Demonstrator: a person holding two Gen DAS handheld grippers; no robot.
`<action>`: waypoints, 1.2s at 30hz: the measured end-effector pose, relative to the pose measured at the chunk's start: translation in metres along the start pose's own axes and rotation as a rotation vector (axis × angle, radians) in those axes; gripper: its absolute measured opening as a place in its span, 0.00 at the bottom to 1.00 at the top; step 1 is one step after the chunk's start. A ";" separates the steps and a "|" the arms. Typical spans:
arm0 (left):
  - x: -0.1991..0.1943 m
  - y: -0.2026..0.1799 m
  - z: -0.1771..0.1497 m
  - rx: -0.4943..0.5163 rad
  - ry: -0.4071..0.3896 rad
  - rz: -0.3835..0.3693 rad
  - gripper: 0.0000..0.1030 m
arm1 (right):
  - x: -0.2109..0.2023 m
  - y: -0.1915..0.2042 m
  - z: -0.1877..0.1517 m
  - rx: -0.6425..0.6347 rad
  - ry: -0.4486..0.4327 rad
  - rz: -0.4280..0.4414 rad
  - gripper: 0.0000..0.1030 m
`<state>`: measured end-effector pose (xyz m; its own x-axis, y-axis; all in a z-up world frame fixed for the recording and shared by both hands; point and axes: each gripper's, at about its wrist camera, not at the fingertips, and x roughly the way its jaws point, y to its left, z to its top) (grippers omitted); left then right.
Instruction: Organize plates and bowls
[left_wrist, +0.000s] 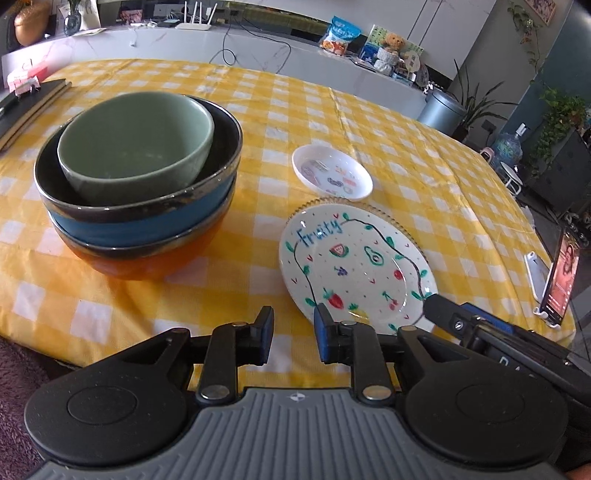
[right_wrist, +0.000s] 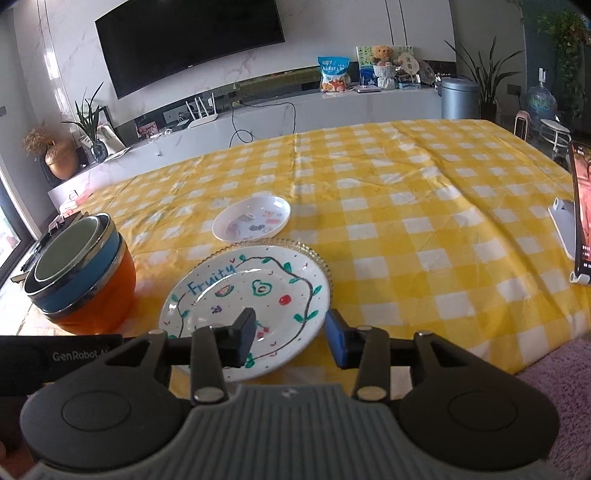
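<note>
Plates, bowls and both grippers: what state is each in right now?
Green bowl: upright, nested in blue bowl.
Blue bowl: nested in orange bowl.
Orange bowl: on the tablecloth.
Fruity plate: stacked on glass plate.
Small white dish: alone, unstacked.
Left gripper: open, empty.
Right gripper: open, over Fruity plate's rim.

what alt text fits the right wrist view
An open right gripper hovers over the near edge of a white "Fruity" plate with painted fruit, which rests on a clear glass plate with a beaded rim on a yellow checked tablecloth. A small white oval dish lies beyond; nested green, blue and orange bowls stand left.
</note>
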<state>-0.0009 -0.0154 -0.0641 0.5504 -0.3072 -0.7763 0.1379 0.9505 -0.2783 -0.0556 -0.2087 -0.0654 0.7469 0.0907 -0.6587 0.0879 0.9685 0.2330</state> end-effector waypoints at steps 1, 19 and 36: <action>0.000 0.000 0.000 -0.003 0.001 -0.001 0.25 | 0.000 -0.001 -0.001 0.009 0.013 0.006 0.40; 0.006 -0.011 -0.002 0.048 -0.028 -0.029 0.07 | 0.010 0.004 -0.009 0.006 0.069 -0.001 0.17; 0.003 -0.013 0.004 0.059 -0.061 -0.031 0.06 | 0.009 -0.001 -0.004 0.018 0.026 -0.009 0.09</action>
<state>0.0021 -0.0287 -0.0601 0.5941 -0.3346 -0.7315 0.2027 0.9423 -0.2664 -0.0516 -0.2083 -0.0742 0.7287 0.0886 -0.6791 0.1065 0.9649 0.2402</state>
